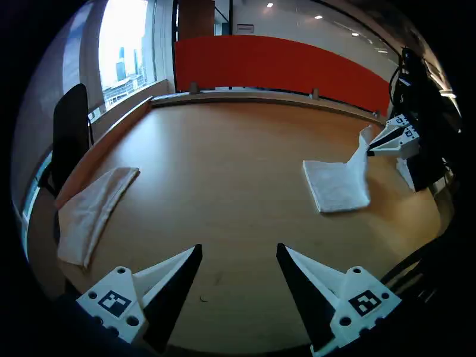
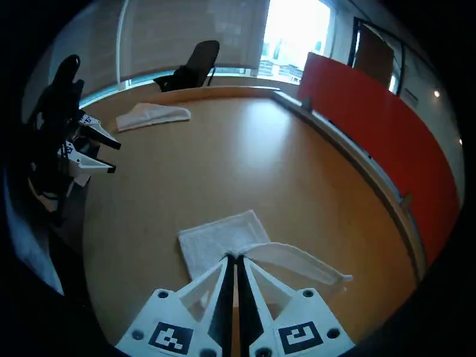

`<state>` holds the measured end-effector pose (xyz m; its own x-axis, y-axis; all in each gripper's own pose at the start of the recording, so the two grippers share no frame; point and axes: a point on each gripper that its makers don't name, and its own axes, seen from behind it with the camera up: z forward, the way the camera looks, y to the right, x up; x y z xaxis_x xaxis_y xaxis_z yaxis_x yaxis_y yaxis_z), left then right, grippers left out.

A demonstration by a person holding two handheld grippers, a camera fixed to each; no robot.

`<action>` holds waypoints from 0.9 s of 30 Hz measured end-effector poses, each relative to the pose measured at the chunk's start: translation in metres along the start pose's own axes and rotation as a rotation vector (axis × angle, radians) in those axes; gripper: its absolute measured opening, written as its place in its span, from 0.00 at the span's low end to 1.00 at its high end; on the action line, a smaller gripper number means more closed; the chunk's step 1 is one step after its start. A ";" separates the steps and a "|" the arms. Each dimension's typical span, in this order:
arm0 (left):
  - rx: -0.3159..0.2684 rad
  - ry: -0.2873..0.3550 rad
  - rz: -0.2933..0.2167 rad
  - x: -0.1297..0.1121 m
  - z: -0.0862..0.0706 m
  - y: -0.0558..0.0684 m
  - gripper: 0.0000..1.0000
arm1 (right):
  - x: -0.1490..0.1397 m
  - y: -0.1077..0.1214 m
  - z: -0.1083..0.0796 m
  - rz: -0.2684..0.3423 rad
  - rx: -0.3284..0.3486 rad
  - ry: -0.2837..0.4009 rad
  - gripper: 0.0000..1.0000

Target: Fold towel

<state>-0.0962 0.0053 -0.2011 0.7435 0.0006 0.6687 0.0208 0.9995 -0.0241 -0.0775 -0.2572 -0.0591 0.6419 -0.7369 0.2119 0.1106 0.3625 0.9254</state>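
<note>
Pinching 1 raised edge of the towel, which lies on the table, the right gripper clamps it, likely to carry the fold over; the left gripper hangs spread, holding nothing.

White, black-lined left gripper; right gripper alike; square markers.

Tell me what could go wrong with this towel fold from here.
1. The right gripper pinches only one edge of the towel, so the cloth could slip free mid-fold.
2. The left gripper is open and well apart from the towel, so nothing pins the flat part; it may drag across the table instead of folding.
</note>
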 end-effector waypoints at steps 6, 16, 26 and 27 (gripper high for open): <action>0.020 -0.003 -0.015 -0.006 -0.008 -0.005 0.93 | 0.000 -0.017 0.023 -0.018 0.060 -0.022 0.03; 0.046 -0.015 -0.027 -0.015 -0.015 -0.014 0.93 | -0.014 -0.028 0.049 -0.006 0.103 -0.066 0.03; 0.050 -0.021 -0.027 -0.016 -0.014 -0.016 0.92 | -0.016 -0.026 0.050 0.005 0.102 -0.076 0.17; 0.050 -0.021 -0.026 -0.015 -0.014 -0.016 0.92 | -0.016 -0.027 0.050 0.007 0.104 -0.078 0.24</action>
<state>-0.0987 -0.0108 -0.2214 0.7293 -0.0257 0.6837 0.0062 0.9995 0.0310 -0.1289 -0.2836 -0.0716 0.5806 -0.7784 0.2386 0.0247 0.3098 0.9505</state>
